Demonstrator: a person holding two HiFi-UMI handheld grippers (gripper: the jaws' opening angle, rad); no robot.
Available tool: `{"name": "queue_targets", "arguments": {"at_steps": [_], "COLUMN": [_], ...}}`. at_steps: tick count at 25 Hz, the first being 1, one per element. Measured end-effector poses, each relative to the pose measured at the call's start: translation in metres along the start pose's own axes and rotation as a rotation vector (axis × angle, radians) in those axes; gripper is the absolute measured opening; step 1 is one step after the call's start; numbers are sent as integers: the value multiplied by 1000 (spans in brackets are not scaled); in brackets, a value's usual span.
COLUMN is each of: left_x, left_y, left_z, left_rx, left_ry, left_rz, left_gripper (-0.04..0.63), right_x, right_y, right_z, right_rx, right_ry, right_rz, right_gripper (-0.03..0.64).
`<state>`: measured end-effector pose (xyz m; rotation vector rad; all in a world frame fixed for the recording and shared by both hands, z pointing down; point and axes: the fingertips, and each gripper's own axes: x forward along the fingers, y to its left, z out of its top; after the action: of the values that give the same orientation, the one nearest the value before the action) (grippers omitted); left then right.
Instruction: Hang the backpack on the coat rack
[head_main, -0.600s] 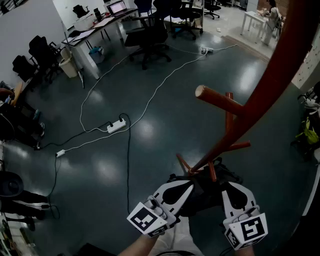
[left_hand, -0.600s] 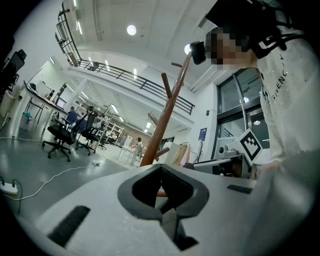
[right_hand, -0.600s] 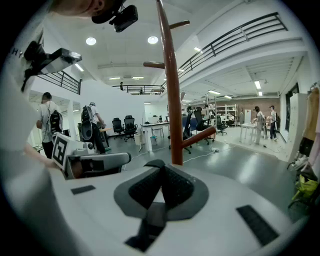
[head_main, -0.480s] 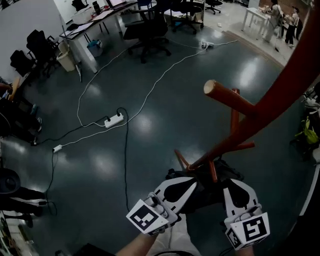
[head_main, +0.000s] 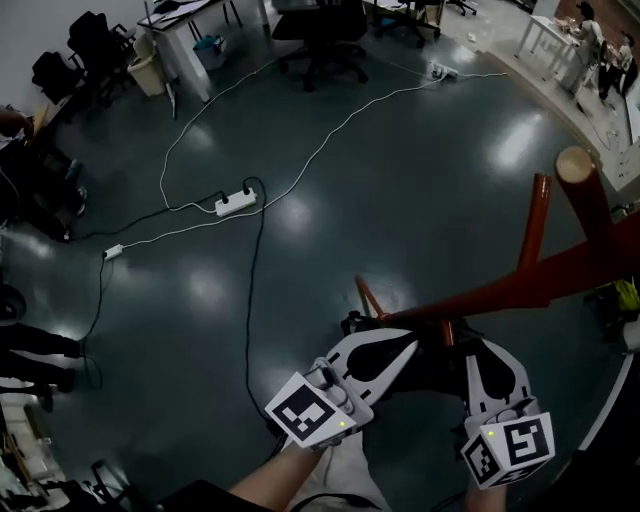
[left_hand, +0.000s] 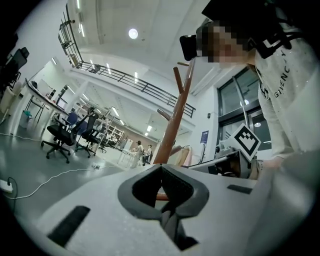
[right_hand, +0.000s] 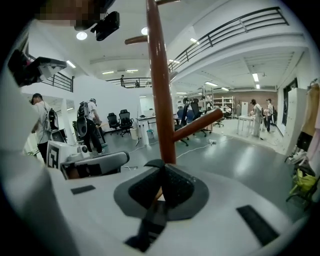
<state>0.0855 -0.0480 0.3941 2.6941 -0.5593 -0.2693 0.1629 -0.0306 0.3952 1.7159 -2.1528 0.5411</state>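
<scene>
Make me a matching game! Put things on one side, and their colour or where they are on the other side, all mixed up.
Things:
1. coat rack
2. power strip
3. backpack
4. office chair

Clues:
A. white, lying on the floor
B. black, gripped by the left tool and the right tool
C. reddish-brown, with pegs sticking out
D. black, standing far away across the room

Pairs: 1-C, 2-A, 3-B, 4-D.
</scene>
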Motion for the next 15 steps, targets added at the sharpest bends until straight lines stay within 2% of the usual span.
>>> {"name": "queue_targets", "arguments": {"at_steps": [6,15], "left_x": [-2,-8], "left_y": [18,34], "left_z": [-2,-9], "left_rx": [-10,-11], "left_ry": [-29,-55], "left_rz": [43,55], "left_gripper": [11,11], "right_x": [17,39], "right_y": [0,2], "right_z": [-5,-23], "right_rx": [13,3], "right_ry": [36,102], "right_rz": [-4,-29], "right_gripper": [28,29]}}
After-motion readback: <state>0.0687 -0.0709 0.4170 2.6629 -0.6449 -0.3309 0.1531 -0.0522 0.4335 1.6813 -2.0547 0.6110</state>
